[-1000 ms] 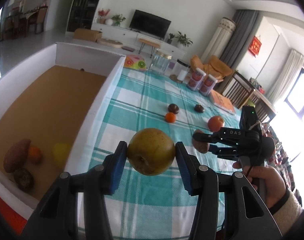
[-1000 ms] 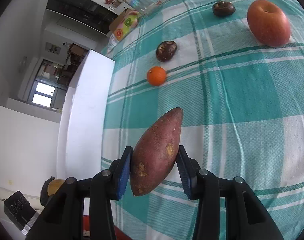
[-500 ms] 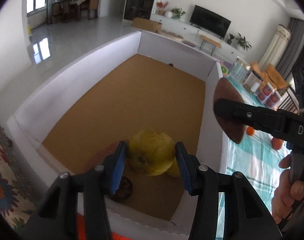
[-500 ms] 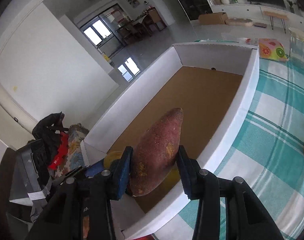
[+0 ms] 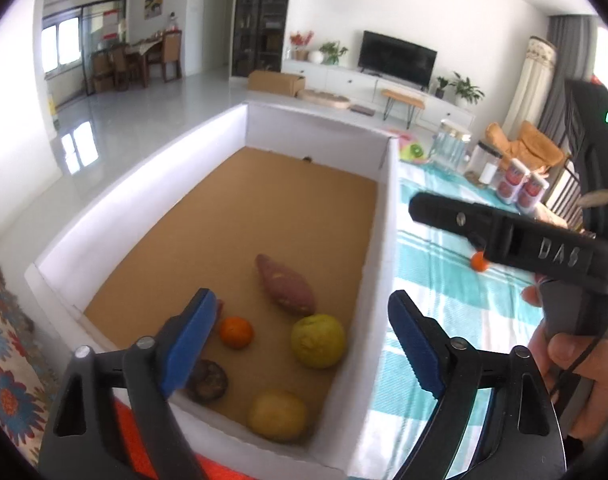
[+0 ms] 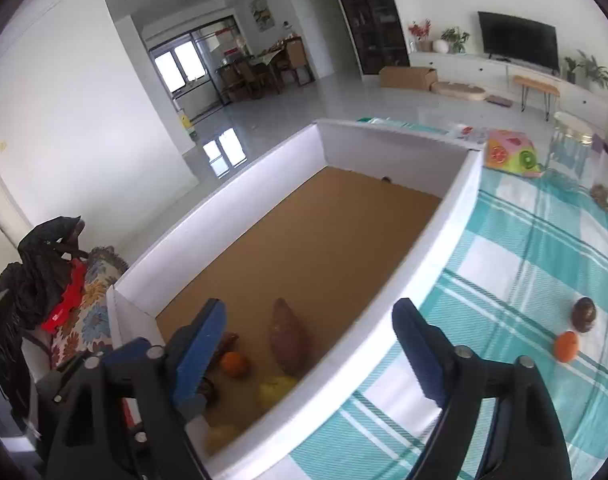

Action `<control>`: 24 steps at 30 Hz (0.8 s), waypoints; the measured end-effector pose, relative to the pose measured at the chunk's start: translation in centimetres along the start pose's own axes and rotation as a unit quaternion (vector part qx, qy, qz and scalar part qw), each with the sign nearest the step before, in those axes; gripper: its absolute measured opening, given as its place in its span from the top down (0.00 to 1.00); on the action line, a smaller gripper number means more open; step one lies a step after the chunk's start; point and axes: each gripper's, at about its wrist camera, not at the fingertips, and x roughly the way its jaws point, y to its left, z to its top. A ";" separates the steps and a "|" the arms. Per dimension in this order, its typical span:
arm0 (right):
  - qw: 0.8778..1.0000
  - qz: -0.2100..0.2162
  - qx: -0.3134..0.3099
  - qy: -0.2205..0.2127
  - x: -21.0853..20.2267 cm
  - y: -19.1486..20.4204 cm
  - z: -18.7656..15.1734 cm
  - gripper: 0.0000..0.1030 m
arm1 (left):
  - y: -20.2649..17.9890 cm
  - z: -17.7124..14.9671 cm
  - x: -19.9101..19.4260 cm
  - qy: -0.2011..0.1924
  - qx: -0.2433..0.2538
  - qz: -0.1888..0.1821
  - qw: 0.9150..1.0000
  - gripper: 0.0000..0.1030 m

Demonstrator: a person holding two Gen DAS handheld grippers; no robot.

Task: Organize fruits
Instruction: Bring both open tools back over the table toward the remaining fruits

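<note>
Both grippers hang over the near end of the white box [image 5: 388, 216], and both have just been opening. The left gripper [image 5: 299, 344] now stands with its blue pads wide apart and nothing between them, and the right gripper [image 6: 308, 352] is spread just as wide and just as bare. The fruit they carried lies on the brown floor of the box: a sweet potato [image 5: 285, 284], a green pear [image 5: 318, 340] just beside its lower end, a small orange [image 5: 235, 332], a dark round fruit [image 5: 205, 376] by the left pad and a yellow fruit [image 5: 277, 414] against the near wall. A second reddish piece is mostly hidden behind the left pad.

The job is only part done — on the checked tablecloth [image 6: 544, 264] an orange fruit [image 6: 566, 346] and a dark brown fruit [image 6: 584, 314] still wait, well apart from the box.

The main risk, as I judge it, is the two tools fouling each other: in the left wrist view the right gripper's black body crosses close in front, so a careless swing toward the table could knock them together. A low exit could also catch a pad on the box wall and shove the box. The round fruits may roll if it is jolted — the pear looks freest. On the cloth, the small orange could skid away from a pad that closes off-centre.
</note>
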 end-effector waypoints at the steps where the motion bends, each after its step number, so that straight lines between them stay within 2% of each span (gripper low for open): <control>1: 1.000 -0.031 -0.001 -0.006 -0.9 -1.8 -1.5 0.00 | -1.5 -0.2 -0.4 -0.006 0.010 -0.018 1.000 0.08; 4: 0.991 -0.128 0.017 0.021 -2.4 -8.3 -7.0 0.00 | -6.0 -1.7 -0.1 0.008 0.051 -0.090 0.995 0.06; 7: 0.976 -0.206 0.045 0.054 -4.6 -14.7 -12.2 0.00 | -10.8 -3.9 3.0 0.069 0.092 -0.141 0.983 0.06; 10: 0.960 -0.262 0.079 0.062 -7.7 -19.4 -16.2 0.00 | -14.5 -6.5 6.5 0.106 0.122 -0.153 0.975 0.06; 12: 0.951 -0.289 0.098 0.059 -9.4 -21.2 -18.1 0.00 | -16.2 -7.4 8.5 0.111 0.142 -0.150 0.972 0.06; 16: 0.941 -0.308 0.129 0.055 -10.9 -23.6 -20.0 0.00 | -18.3 -8.0 10.4 0.097 0.158 -0.131 0.974 0.06; 24: 0.938 -0.307 0.149 0.057 -10.6 -24.0 -20.2 0.00 | -18.1 -8.1 13.2 0.101 0.146 -0.097 0.979 0.06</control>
